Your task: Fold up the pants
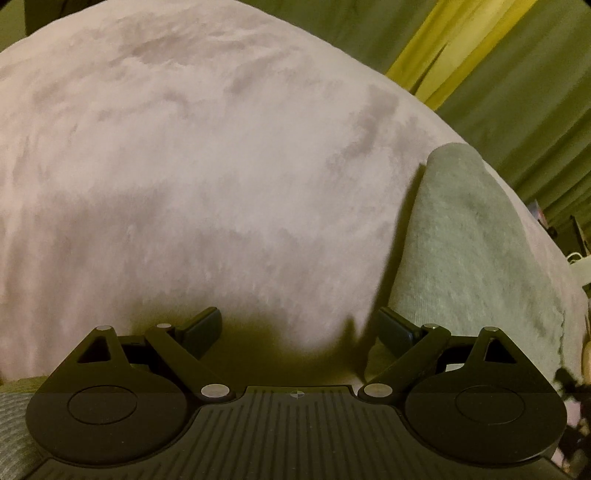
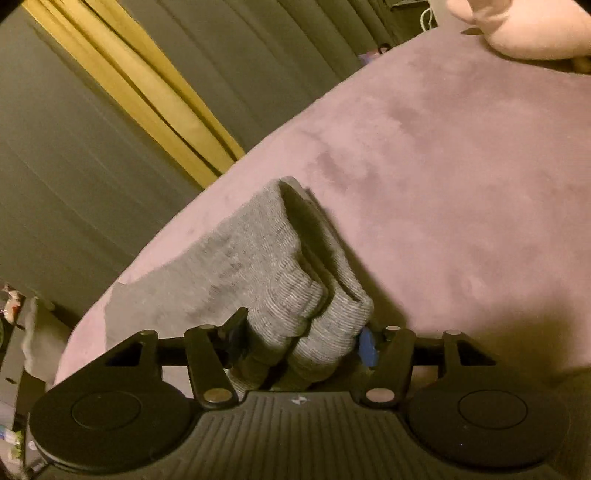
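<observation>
In the left wrist view, the left gripper (image 1: pixel 295 325) hangs over a pinkish, plush bed cover (image 1: pixel 184 166) with its 2 fingers spread wide and nothing between them. The grey pants (image 1: pixel 461 258) lie to the right of this gripper as a long flat strip that runs away toward the far edge of the bed. The right finger (image 1: pixel 397 328) is just at the near left border of the cloth; whether it touches the cloth I cannot tell. Another patch of grey knit (image 1: pixel 14 424) shows at the lower left corner. Behind the bed hang green curtains (image 1: pixel 517 92) with a yellow curtain (image 1: pixel 443 40) between them. This view does not show the folded end of the pants.

In the right wrist view, the folded end is clear. The right gripper (image 2: pixel 301 343) has the ribbed cuffs of the pants (image 2: pixel 280 266) between its fingers, 2 rounded rolls side by side, and the fingers close on the cloth from both sides. The black left finger (image 2: pixel 232 332) presses the left roll, and a blue pad (image 2: pixel 366 347) is against the right roll. The pants are grey, with fine knit ribs near the gripper, and they stretch away across the bed cover (image 2: pixel 461 166). A pale pink soft thing (image 2: pixel 528 26) lies on the bed at the upper right corner, which the other view does not show.
</observation>
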A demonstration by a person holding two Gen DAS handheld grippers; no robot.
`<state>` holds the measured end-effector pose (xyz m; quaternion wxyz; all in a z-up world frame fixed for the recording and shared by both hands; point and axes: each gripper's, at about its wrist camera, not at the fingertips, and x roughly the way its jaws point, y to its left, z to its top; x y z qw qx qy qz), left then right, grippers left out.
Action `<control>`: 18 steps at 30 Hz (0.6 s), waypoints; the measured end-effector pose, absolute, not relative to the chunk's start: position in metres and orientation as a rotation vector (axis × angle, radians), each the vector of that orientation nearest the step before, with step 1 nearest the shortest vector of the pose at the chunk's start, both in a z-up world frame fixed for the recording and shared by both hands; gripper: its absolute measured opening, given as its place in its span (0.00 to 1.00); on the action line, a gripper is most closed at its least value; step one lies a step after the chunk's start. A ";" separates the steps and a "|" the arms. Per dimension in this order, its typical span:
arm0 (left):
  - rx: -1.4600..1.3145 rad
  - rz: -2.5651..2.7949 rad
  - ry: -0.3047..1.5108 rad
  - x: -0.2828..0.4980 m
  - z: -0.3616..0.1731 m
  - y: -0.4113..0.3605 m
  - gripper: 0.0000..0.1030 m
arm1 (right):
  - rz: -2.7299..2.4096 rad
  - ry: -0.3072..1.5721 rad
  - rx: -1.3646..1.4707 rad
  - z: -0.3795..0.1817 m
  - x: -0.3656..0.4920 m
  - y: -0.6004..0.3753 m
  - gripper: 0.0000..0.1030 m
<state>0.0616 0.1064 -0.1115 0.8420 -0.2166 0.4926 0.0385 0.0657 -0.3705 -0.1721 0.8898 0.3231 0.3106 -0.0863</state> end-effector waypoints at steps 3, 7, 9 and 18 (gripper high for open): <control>-0.426 0.050 1.048 0.061 -0.111 0.100 0.93 | -0.175 0.630 0.660 -0.166 0.058 -0.375 0.84; -0.274 0.022 1.004 0.050 -0.101 0.080 0.93 | -0.208 0.692 0.734 -0.191 0.059 -0.385 0.92; -0.180 0.001 0.977 0.044 -0.096 0.064 0.93 | -0.206 0.711 0.850 -0.201 0.059 -0.396 0.93; 0.139 -0.162 0.899 0.021 -0.109 -0.012 0.93 | -0.191 0.719 0.878 -0.206 0.051 -0.394 0.95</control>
